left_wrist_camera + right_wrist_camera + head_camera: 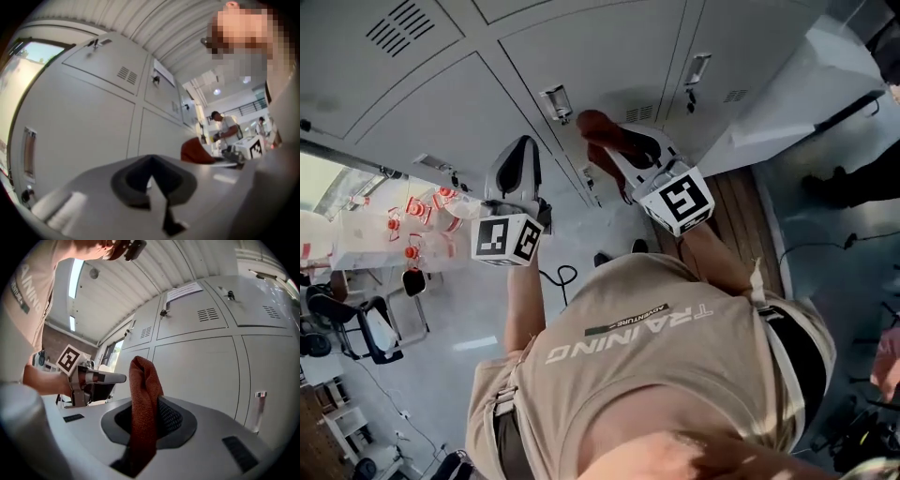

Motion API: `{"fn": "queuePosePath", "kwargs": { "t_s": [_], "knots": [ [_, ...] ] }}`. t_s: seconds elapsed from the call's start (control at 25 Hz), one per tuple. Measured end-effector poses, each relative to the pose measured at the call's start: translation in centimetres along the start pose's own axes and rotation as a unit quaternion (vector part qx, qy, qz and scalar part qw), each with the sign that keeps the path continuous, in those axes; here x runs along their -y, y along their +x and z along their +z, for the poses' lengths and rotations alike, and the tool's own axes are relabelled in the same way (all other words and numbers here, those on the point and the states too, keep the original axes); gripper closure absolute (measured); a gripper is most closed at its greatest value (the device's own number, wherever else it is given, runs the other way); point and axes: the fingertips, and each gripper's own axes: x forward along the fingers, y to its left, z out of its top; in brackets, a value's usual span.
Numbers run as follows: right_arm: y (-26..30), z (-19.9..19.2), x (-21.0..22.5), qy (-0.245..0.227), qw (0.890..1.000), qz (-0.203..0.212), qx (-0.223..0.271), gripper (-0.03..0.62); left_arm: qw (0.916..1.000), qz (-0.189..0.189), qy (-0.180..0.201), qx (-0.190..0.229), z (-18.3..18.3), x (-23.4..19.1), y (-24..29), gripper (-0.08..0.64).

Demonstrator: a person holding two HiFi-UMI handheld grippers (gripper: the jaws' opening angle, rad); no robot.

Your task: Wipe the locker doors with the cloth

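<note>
Evidently, the right gripper [146,427] is closed on the rust-red cloth [143,390], which is pinched at a thick fold so that a rounded bunch stands up past the jaw tips. The left gripper [154,197] is held just to the left of it, its jaws brought together with nothing between them. The cloth is judged light, soft and limp, its coarse weave unlikely to slip. It is best held by such a fold, with enough left free to be pressed flat. It is raised close to a grey locker door [197,371], near a latch [556,101], though contact cannot be confirmed. Farther off, the doors in the right gripper view are seen shut, so any contents are hidden.
</note>
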Motion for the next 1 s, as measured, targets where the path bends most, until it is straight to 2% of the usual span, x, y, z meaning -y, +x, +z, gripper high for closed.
{"fn": "queuePosePath", "kwargs": {
  "t_s": [0.12, 0.28, 0.6, 1.0],
  "knots": [
    [0.0, 1.4, 0.8, 0.014, 1.000, -0.010, 0.016, 0.540, 0.9997, 0.008, 0.020, 0.014, 1.6, -0.4, -0.9, 0.554],
    [-0.5, 1.8, 1.6, 0.012, 1.000, -0.012, 0.014, 0.540, 0.9988, 0.027, 0.038, 0.014, 1.3, -0.7, -1.5, 0.554],
    [-0.9, 0.9, 1.6, 0.047, 0.999, -0.008, 0.012, 0.540, 0.9995, 0.025, 0.006, -0.018, -2.0, -0.3, -1.8, 0.554],
    [-0.8, 1.3, 1.3, 0.056, 0.998, 0.008, 0.024, 0.540, 0.9997, 0.002, -0.001, -0.024, -2.4, 0.1, -1.0, 0.554]
  ]
}}
